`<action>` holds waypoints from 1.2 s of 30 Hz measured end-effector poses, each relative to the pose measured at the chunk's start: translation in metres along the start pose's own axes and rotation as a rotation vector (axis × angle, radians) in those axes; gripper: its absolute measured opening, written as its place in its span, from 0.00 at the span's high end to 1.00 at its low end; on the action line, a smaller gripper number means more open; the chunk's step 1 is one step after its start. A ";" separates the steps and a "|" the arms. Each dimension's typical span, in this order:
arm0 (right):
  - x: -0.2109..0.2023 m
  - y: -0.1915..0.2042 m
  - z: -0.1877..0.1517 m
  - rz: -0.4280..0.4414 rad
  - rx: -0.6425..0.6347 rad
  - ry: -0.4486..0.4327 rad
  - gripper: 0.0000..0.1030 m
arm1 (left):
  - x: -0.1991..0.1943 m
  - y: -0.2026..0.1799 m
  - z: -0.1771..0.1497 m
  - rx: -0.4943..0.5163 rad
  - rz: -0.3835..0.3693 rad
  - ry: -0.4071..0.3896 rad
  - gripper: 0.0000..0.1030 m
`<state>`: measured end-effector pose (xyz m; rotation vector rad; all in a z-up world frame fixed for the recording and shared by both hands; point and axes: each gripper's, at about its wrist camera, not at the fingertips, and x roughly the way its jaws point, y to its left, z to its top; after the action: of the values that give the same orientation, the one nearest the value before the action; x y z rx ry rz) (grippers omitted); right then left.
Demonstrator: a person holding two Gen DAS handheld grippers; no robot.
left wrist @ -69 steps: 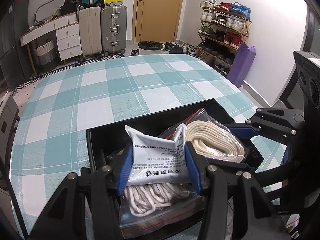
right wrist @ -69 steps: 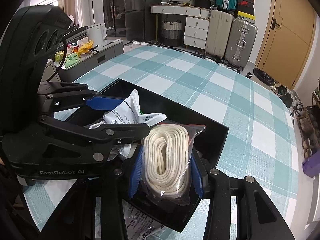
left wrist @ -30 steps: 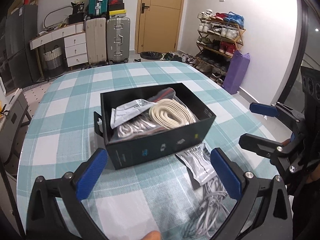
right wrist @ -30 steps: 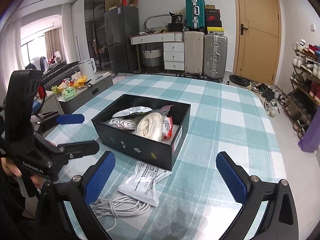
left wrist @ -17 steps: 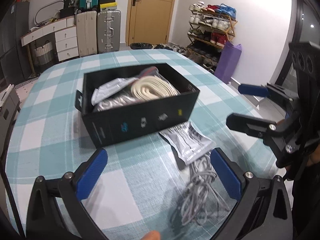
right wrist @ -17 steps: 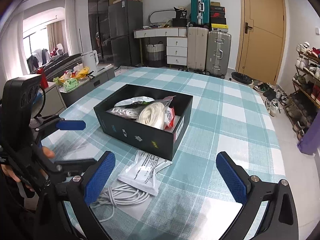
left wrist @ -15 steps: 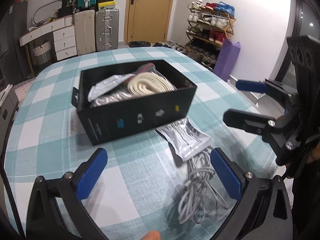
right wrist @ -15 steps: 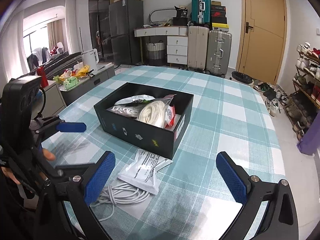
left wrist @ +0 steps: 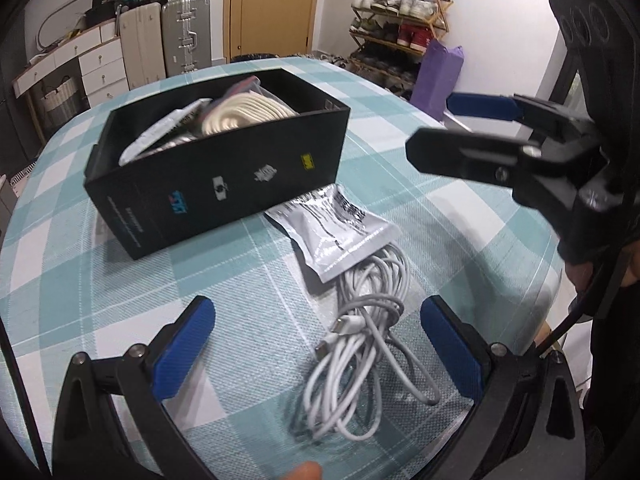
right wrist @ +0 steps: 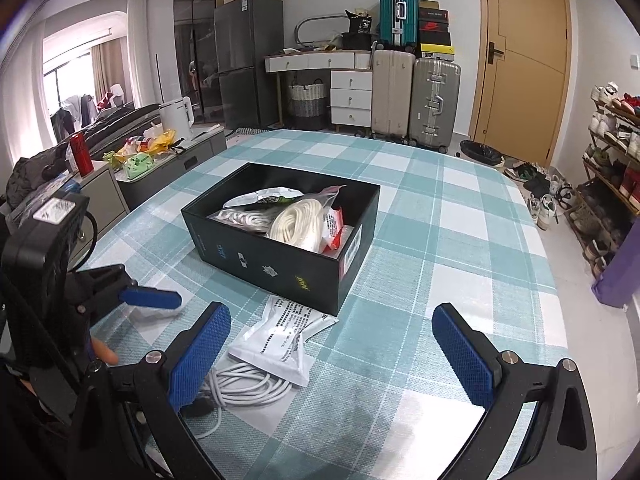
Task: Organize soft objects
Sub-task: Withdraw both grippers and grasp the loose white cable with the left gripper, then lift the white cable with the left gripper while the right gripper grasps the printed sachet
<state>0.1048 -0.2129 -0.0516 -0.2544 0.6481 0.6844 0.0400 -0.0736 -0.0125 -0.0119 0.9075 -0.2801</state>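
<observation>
A black box (left wrist: pixel 224 184) (right wrist: pixel 280 264) stands on the checked table and holds bagged cream rope (left wrist: pixel 248 110) (right wrist: pixel 296 222), a white packet (right wrist: pixel 260 198) and bagged cord. In front of the box lie a white printed pouch (left wrist: pixel 336 232) (right wrist: pixel 280 340) and a loose coil of white cable (left wrist: pixel 360 344) (right wrist: pixel 244 388). My left gripper (left wrist: pixel 316 344) is open and empty, low over the cable. My right gripper (right wrist: pixel 332 352) is open and empty, above the table just right of the pouch. Each gripper shows in the other's view: the right (left wrist: pixel 480 136), the left (right wrist: pixel 152 300).
The green and white checked tablecloth (right wrist: pixel 440 240) covers a round table. Suitcases (right wrist: pixel 432 100), drawers and a door stand behind. A shoe rack (left wrist: pixel 400 4) and a purple bag (left wrist: pixel 436 76) are at the right. A low cabinet with clutter (right wrist: pixel 152 152) is at the left.
Both grippers let go of the bags in the box and drew back, open. The left gripper has since dropped lower and closer to the cable and pouch. The right has barely moved.
</observation>
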 end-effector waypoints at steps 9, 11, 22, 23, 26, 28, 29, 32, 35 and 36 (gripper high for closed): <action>-0.001 -0.001 0.000 -0.003 0.001 0.001 0.01 | 0.014 -0.001 -0.003 -0.006 -0.016 0.073 0.00; -0.001 -0.002 -0.001 0.000 -0.001 0.002 0.01 | 0.015 -0.004 -0.004 0.015 -0.013 0.072 0.01; -0.001 -0.004 -0.002 0.002 -0.001 0.004 0.01 | 0.007 -0.016 -0.008 0.091 -0.010 0.034 0.40; -0.001 -0.003 -0.002 0.002 -0.002 0.004 0.01 | 0.006 -0.016 -0.009 0.094 -0.018 0.031 0.44; 0.001 -0.002 -0.003 0.006 -0.005 0.006 0.01 | 0.002 -0.010 -0.009 0.098 -0.040 0.025 0.56; 0.002 -0.002 -0.003 0.007 -0.003 0.008 0.01 | -0.002 -0.005 -0.009 0.086 -0.058 0.024 0.61; 0.003 -0.002 -0.003 0.008 -0.001 0.010 0.01 | -0.003 -0.003 -0.009 0.081 -0.064 0.022 0.63; 0.004 -0.003 -0.003 0.009 0.003 0.012 0.01 | -0.008 0.007 -0.012 0.061 -0.085 0.020 0.70; 0.006 -0.003 -0.004 0.011 0.003 0.016 0.01 | -0.011 0.014 -0.014 0.034 -0.110 0.018 0.73; 0.007 -0.003 -0.005 0.012 0.005 0.019 0.01 | -0.013 0.016 -0.016 0.027 -0.106 0.016 0.73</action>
<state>0.1089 -0.2136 -0.0598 -0.2525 0.6694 0.6927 0.0242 -0.0538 -0.0144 -0.0334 0.9201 -0.3914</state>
